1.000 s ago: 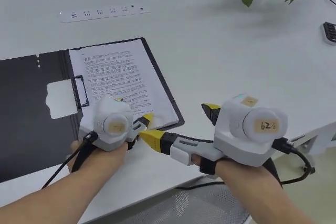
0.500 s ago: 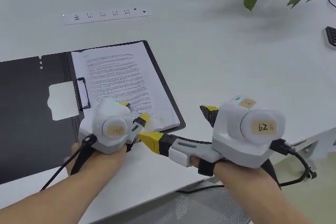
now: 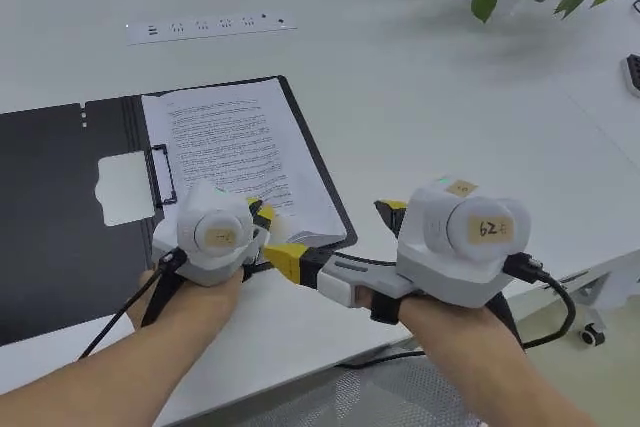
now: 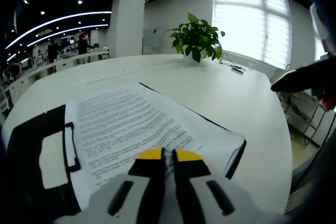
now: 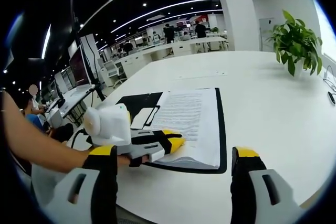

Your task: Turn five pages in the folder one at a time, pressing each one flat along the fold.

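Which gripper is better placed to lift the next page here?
Left. The left gripper has its nearly closed jaws at the lower edge of the top page; the right gripper hangs open beside the folder, over the table.

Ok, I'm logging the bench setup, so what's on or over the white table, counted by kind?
Open black folder: 1
Stack of printed white paper: 1
White power strip: 1
Green leafy plant: 1
Dark item at table edge: 1
White yellow-tipped claws: 2 (left claw, right claw)
Total: 7
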